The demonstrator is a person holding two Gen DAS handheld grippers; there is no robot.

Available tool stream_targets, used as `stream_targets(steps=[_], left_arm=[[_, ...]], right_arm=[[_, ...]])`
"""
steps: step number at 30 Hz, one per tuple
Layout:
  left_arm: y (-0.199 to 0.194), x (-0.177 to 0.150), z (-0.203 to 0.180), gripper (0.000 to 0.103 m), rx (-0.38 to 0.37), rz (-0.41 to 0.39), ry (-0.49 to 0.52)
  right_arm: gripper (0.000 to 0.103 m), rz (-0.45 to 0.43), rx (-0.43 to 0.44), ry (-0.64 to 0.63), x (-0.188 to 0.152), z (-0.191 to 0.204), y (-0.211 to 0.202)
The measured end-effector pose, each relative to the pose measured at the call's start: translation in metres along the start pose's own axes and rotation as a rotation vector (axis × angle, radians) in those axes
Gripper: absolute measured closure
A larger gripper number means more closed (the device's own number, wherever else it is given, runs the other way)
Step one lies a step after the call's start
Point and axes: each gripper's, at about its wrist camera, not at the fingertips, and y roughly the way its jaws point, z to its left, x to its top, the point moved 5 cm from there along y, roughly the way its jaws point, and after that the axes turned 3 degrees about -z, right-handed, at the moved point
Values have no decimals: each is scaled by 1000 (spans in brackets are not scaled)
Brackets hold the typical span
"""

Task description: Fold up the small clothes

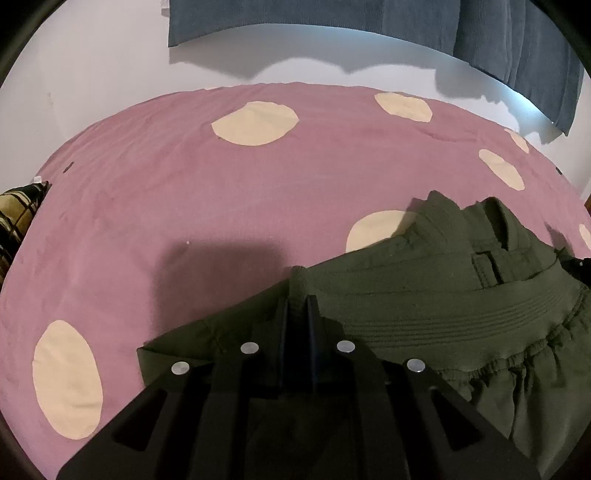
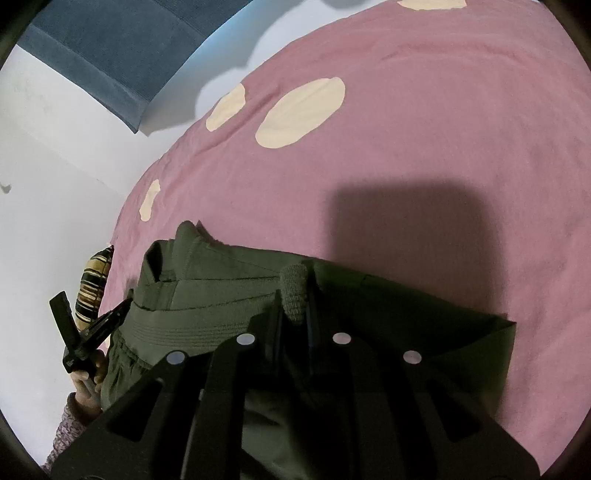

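A pair of olive green shorts with a ribbed elastic waistband lies low over a pink bedspread with cream dots. My left gripper is shut on the left end of the waistband, cloth bunched between its fingers. In the right wrist view the same shorts stretch to the left, and my right gripper is shut on the other end of the waistband, a ribbed fold poking up between the fingers. The left gripper shows at the far end of the band, held by a person's hand.
A dark blue curtain hangs on the white wall behind the bed. A brown and black checked cushion sits at the bed's left edge, the same cushion behind the left hand. Bare pink bedspread lies beyond the shorts.
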Motion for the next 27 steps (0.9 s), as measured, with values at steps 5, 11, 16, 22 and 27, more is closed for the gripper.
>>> stream_targets(steps=[5,11,16,22,27], left_arm=[[-4,4,0,92,-13,8,-5],[-19,7,8,89,-76,18,-50],[-50,6,12,72,-53,-24,-27],[-110,-8,27,46,-90,-99,-105],[-150,-39,39,42,-104,-113,-187]], right_arm=[[94,2,-4,5,0,-1,-1],[90,-5,3,55,3,-3,-6],[81,-62,-37,88,4,-6,-30],[73,-156,-20,88,-2,10,-86],[60,-222,62,40,-25,55,-131]])
